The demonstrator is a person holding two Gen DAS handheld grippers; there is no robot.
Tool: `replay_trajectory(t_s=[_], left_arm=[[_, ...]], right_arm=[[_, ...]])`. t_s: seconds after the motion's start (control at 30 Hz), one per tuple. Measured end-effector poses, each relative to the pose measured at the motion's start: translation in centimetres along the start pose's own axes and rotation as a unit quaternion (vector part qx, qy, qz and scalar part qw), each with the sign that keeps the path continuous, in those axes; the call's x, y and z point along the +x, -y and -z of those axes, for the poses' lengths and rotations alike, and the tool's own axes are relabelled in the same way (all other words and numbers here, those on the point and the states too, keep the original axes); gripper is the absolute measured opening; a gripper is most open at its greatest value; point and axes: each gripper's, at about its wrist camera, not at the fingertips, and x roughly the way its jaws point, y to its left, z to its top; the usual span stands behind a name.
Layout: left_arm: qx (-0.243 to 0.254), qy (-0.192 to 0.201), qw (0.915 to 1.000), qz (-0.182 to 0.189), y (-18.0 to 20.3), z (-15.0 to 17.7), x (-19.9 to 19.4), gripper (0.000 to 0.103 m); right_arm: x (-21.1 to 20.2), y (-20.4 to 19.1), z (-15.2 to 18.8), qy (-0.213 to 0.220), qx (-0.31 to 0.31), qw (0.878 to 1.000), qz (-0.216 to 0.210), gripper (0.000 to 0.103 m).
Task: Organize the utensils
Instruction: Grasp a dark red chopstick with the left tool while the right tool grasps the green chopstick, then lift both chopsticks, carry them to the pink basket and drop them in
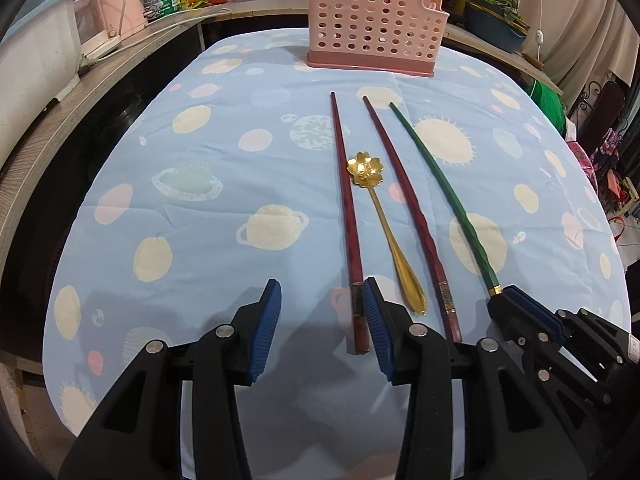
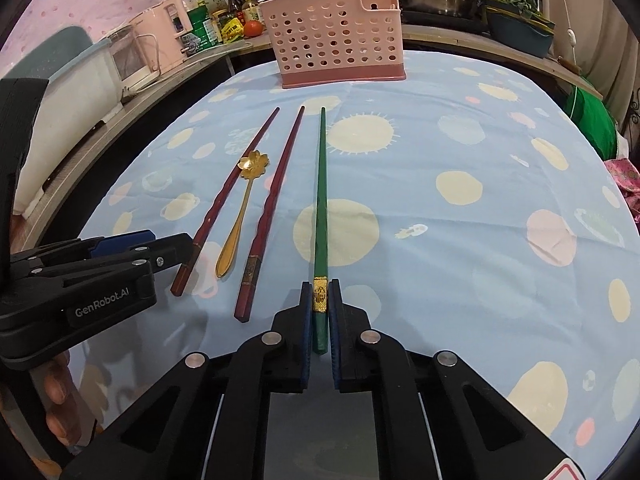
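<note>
Right gripper (image 2: 320, 312) angled down, clamped on green chopstick (image 2: 320, 200); left gripper (image 1: 322, 312) half-open, empty, beside red chopstick (image 1: 346, 216).

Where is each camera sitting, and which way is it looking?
Left wrist: rides the left gripper, looking down its open fingers at the leftmost red chopstick, gold spoon and pink holder; the right gripper shows lower right.
Right wrist: rides the right gripper, fingers shut on the green chopstick; the left gripper and a hand show at left.
Shared: all utensils, holder, blue tablecloth.
</note>
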Motion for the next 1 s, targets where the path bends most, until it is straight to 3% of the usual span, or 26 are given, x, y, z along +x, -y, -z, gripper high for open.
replay_trajectory(t_s=[0.37,0.6,1.0], left_arm=[[0.001,-0.008,1.0000,-0.001,0.2,0.4,0.7,0.036],[0.003,-0.007,1.0000,-0.003,-0.1,0.5,0.6,0.008],[-0.007,-0.015,0.9998,0.006,-0.6,0.2,0.1,0.007]], right_arm=[[0.0,0.2,0.1,0.002,0.001,1.000,-0.002,0.007],[0.0,0.3,0.1,0.002,0.003,1.000,-0.003,0.007],[-1.6,0.7,-0.7,0.015,0.015,1.000,-0.012,0.007]])
